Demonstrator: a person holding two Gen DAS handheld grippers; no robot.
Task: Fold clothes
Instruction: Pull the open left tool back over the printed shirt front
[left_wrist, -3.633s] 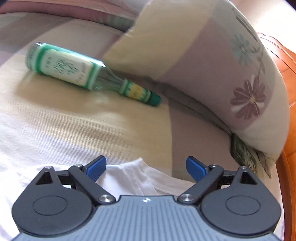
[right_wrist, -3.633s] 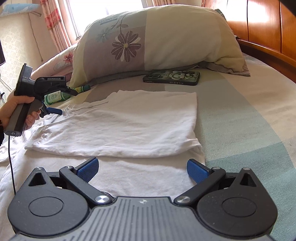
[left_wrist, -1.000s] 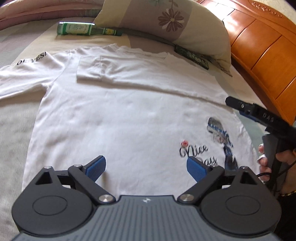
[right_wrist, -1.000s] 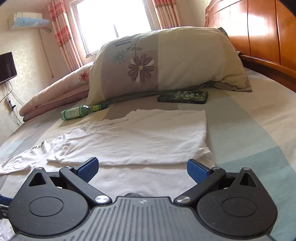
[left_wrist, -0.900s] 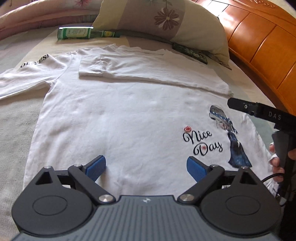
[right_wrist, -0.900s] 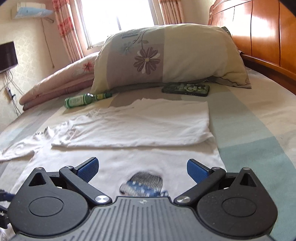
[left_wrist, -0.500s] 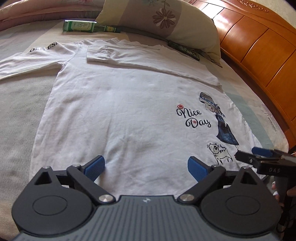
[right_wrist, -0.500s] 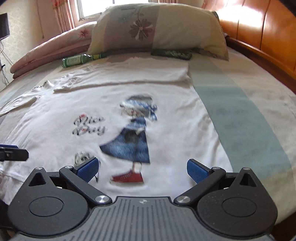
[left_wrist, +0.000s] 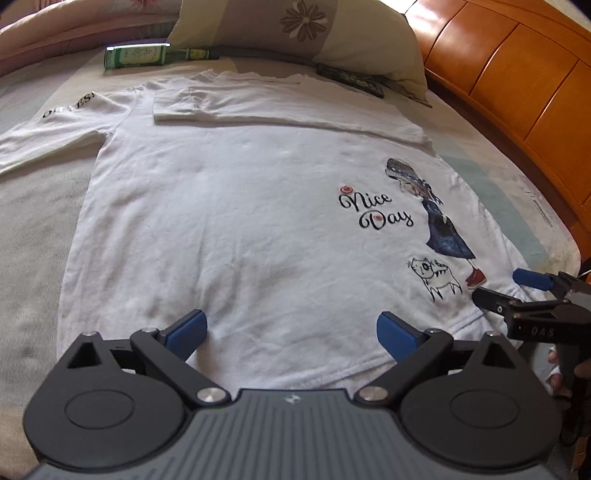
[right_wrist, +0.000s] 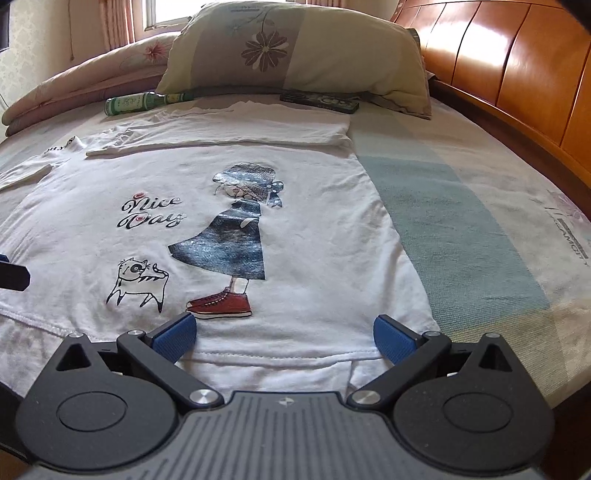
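Your white T-shirt (left_wrist: 236, 206) lies flat on the bed (right_wrist: 480, 206), print side up, with its far side already folded in as a long strip (left_wrist: 280, 110) across the top of the body. One sleeve (left_wrist: 48, 129) stretches out to your left, black lettering on it. The print reads "Nice Day" (left_wrist: 373, 212), beside a girl in a blue dress (right_wrist: 229, 236) with red shoes and a small cat (right_wrist: 138, 280) next to her feet. Your left gripper (left_wrist: 291, 330) sits low at the near hem, jaws spread wide, blue pads (left_wrist: 188, 328) resting over the cloth with nothing pinched between them. Your right gripper (right_wrist: 284, 338) is likewise wide apart at the hem near the shirt's right corner, just below the red shoes; a doubled layer of hem shows between its pads (right_wrist: 391, 339), but neither pad presses on it. In the left wrist view the right gripper's tips appear at the shirt's lower right corner, close to the cat, and part of your hand (left_wrist: 561, 369) shows under it. Beyond the shirt, a green bottle (right_wrist: 146, 100) lies on its side against a flowered pillow (right_wrist: 295, 51), and a phone (right_wrist: 319, 99) in a patterned case sits at the pillow's foot. A wooden headboard (right_wrist: 517, 74) runs along the right.
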